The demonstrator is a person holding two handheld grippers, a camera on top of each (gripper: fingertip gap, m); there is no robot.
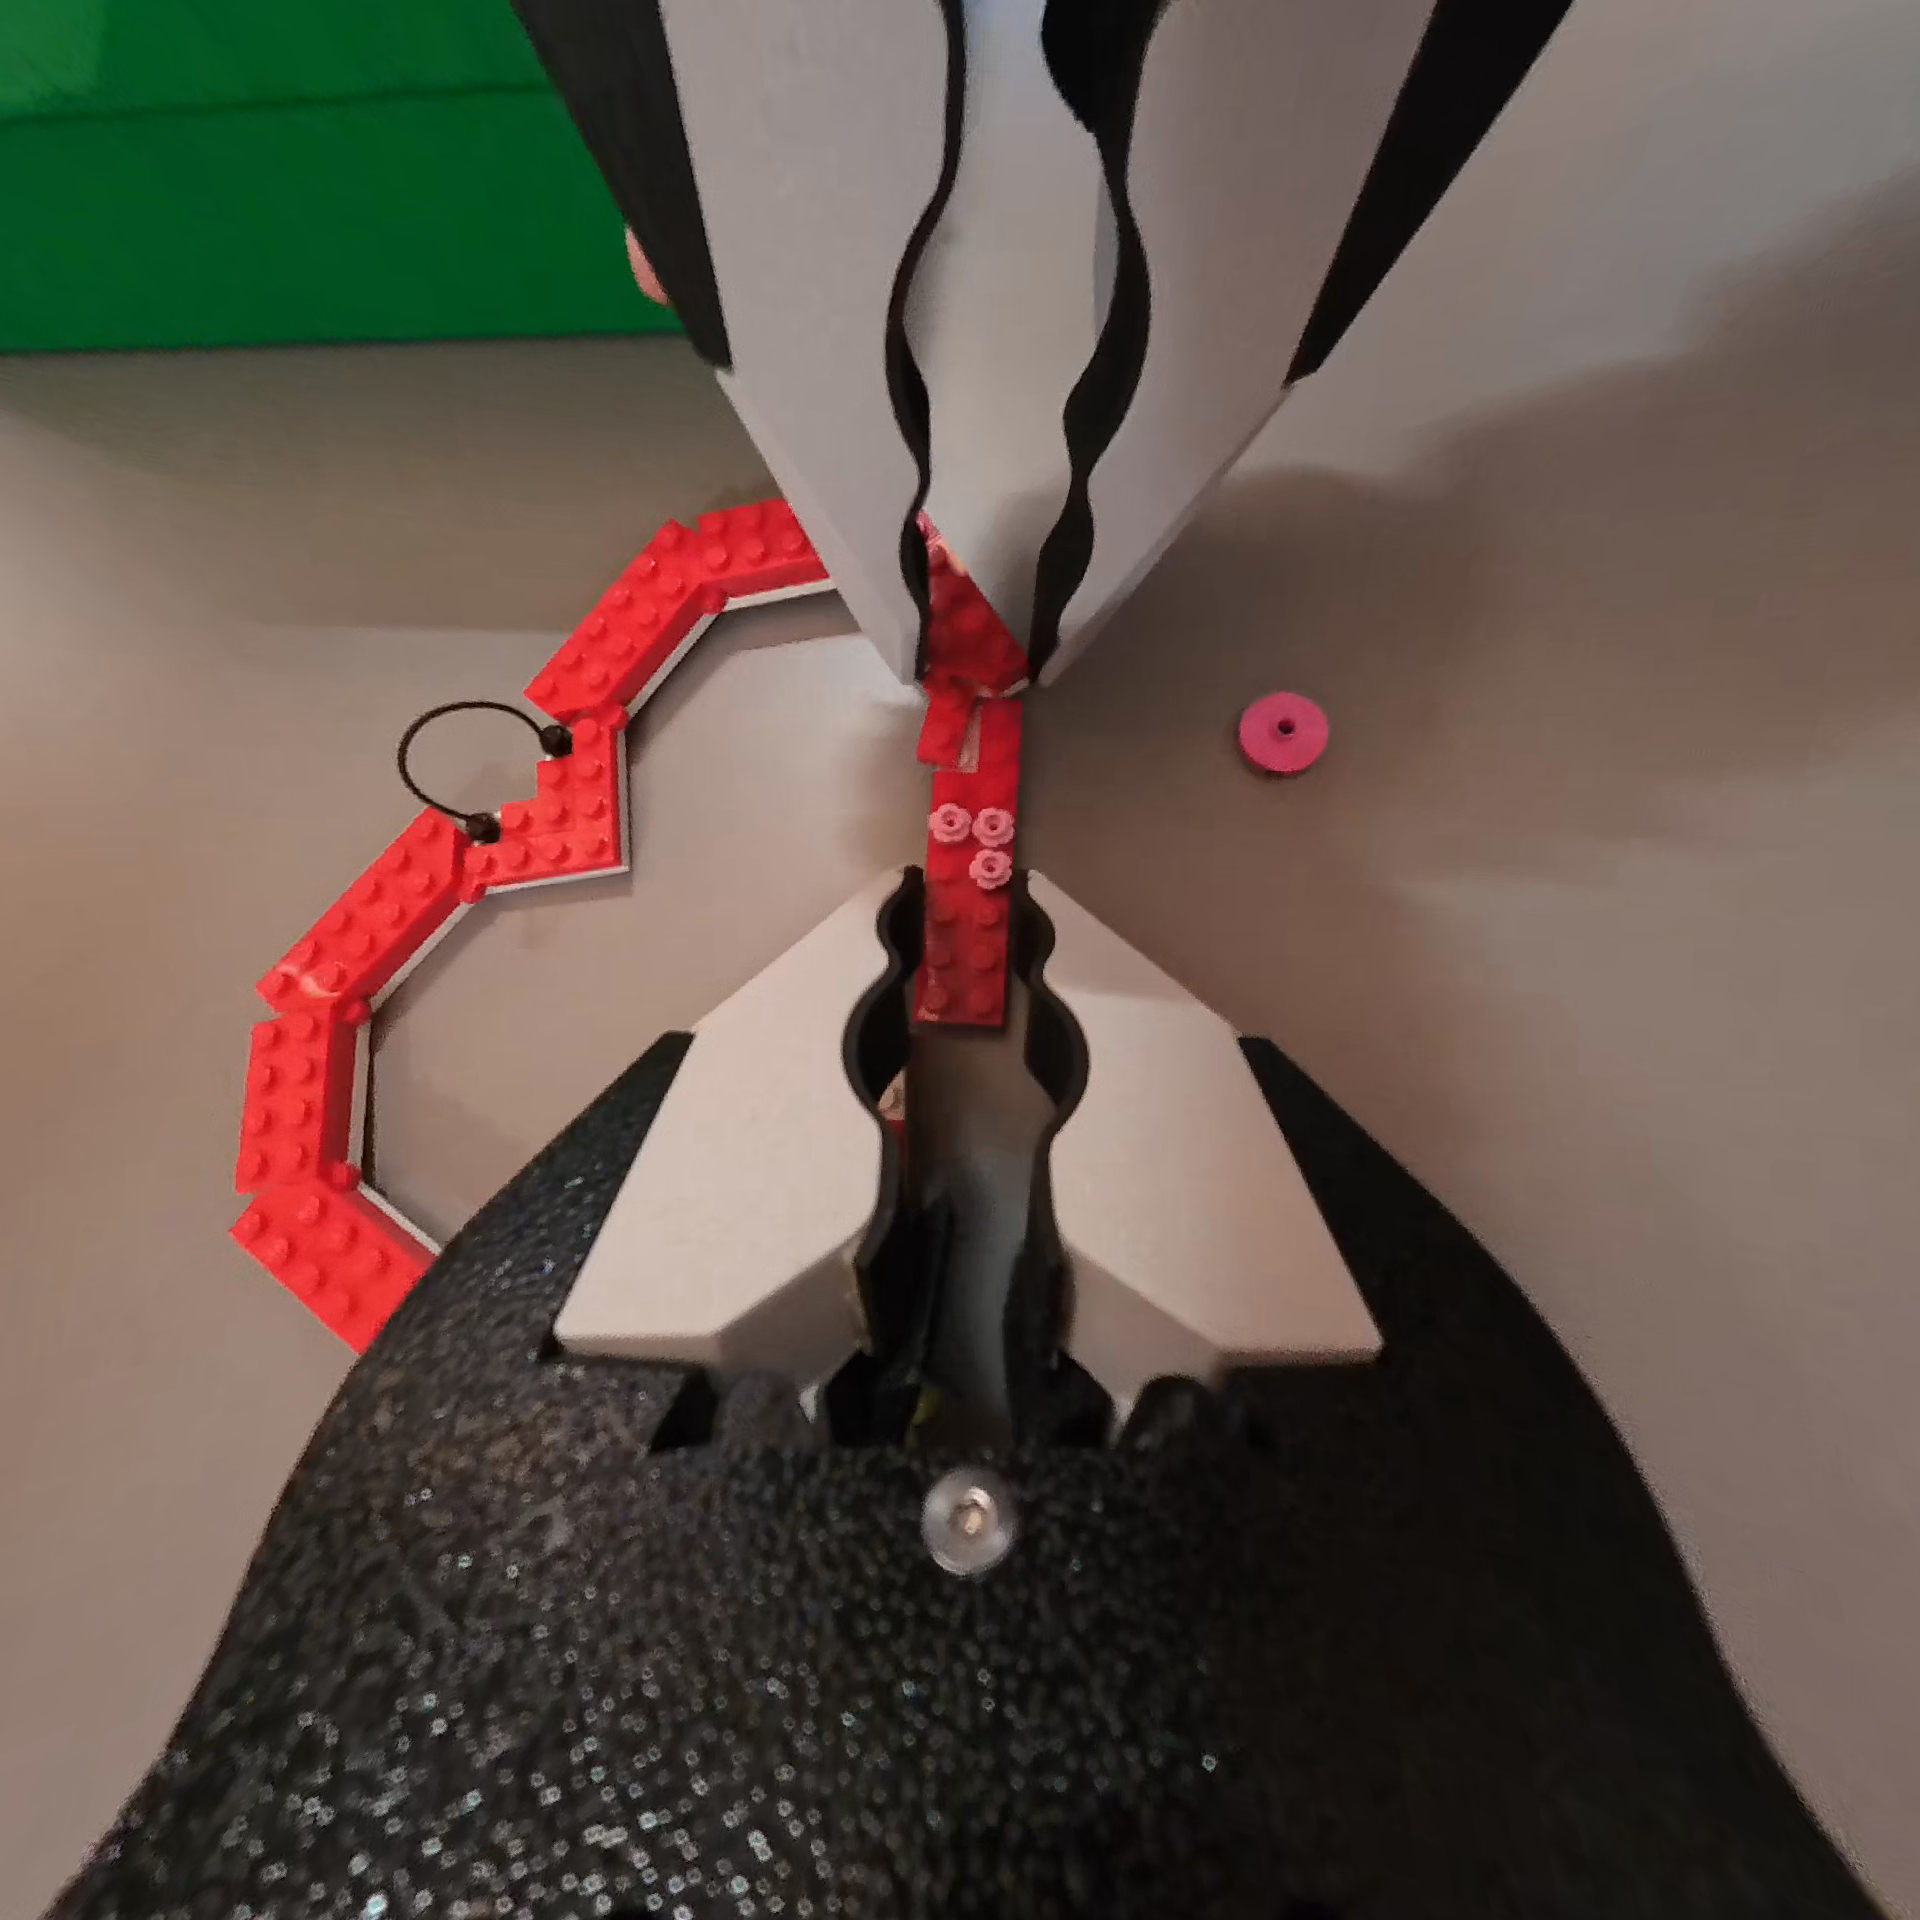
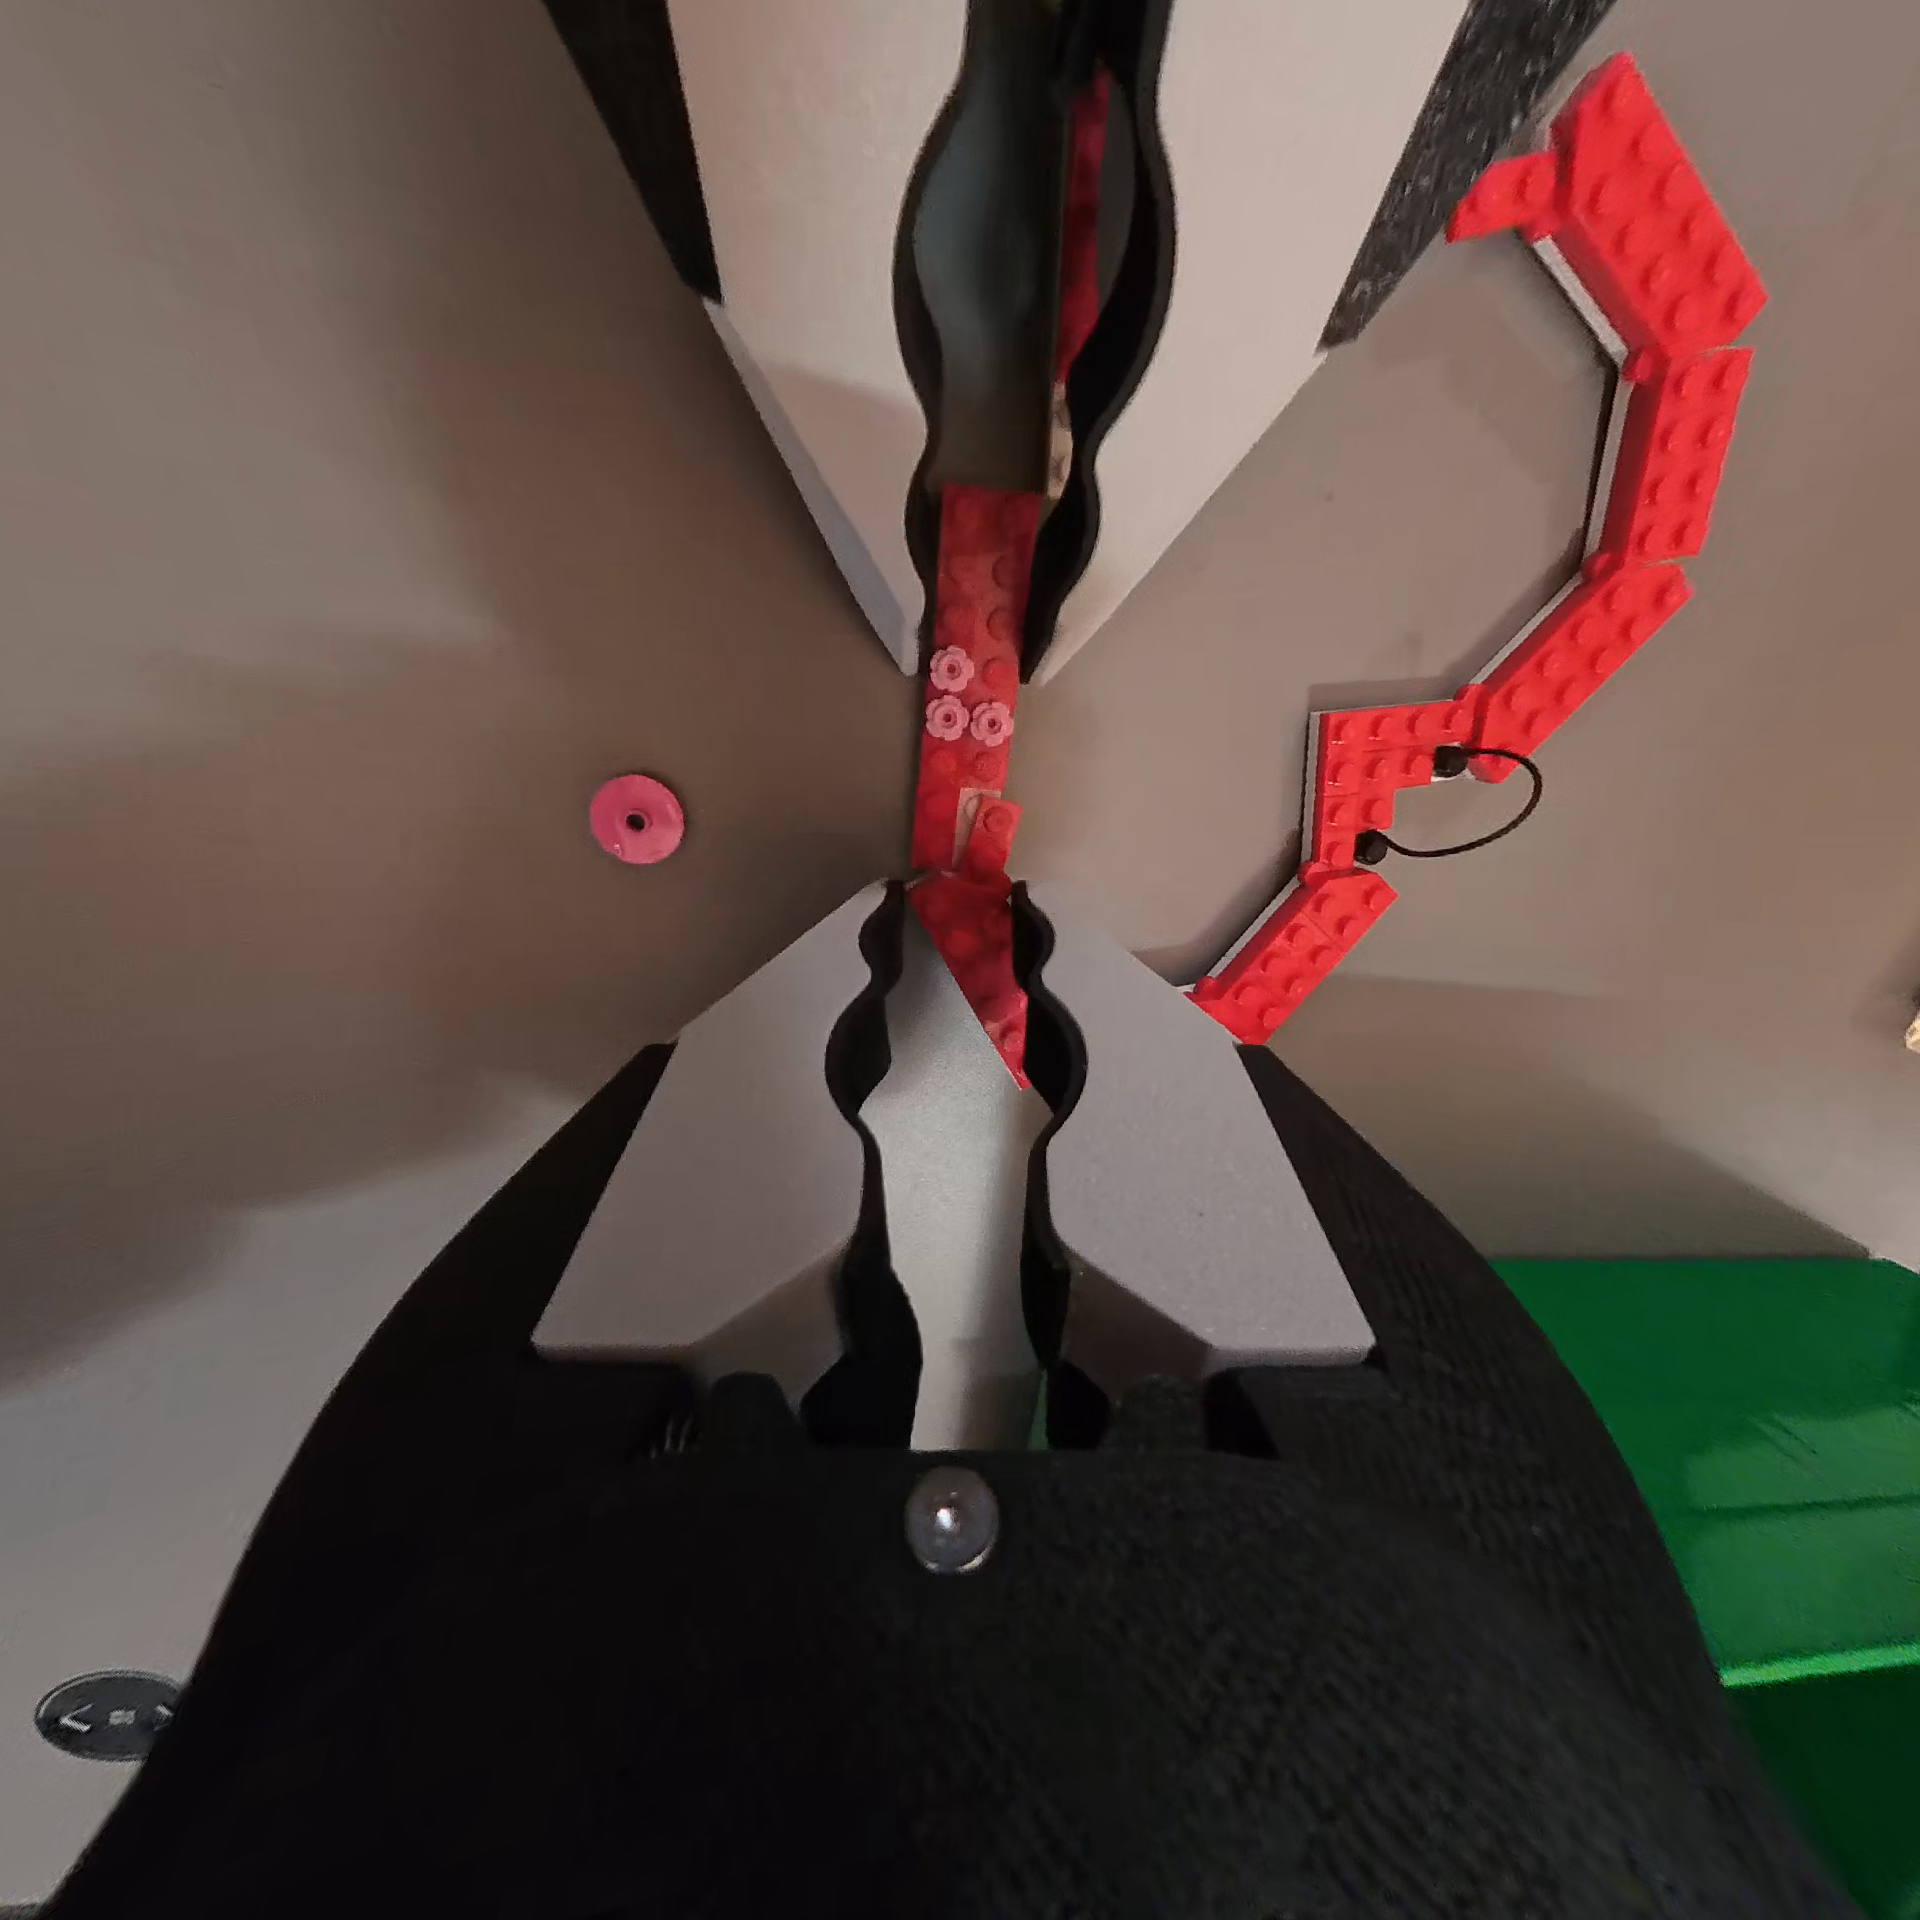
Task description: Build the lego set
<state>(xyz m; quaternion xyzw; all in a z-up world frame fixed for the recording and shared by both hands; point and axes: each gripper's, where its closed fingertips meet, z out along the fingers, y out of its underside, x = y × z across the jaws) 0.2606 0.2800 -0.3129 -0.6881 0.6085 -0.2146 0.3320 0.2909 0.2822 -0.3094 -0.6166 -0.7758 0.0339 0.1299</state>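
A red Lego strip [image 1: 966, 935] with three small pink flower studs [image 1: 982, 836] is held above the grey table, between the two grippers. My left gripper [image 1: 966, 894] is shut on its straight end. My right gripper [image 1: 971, 675] comes in from the opposite side and is shut on the angled red plate at the other end. In the right wrist view the strip [image 2: 971, 613] runs from my right gripper [image 2: 961, 894] to my left gripper [image 2: 971, 665]. A curved chain of red plates [image 1: 395, 914] lies on the table. I cannot tell whether it joins the held strip.
A black cord loop [image 1: 468, 748] is clipped to the chain's inner bend, also in the right wrist view [image 2: 1496, 810]. A loose pink round piece [image 1: 1283, 732] lies on the table [image 1: 1558, 935]. A green surface [image 2: 1714, 1455] borders the table, and a black round disc [image 2: 104, 1714] sits near its edge. Left and right tips are no more than a few centimetres apart.
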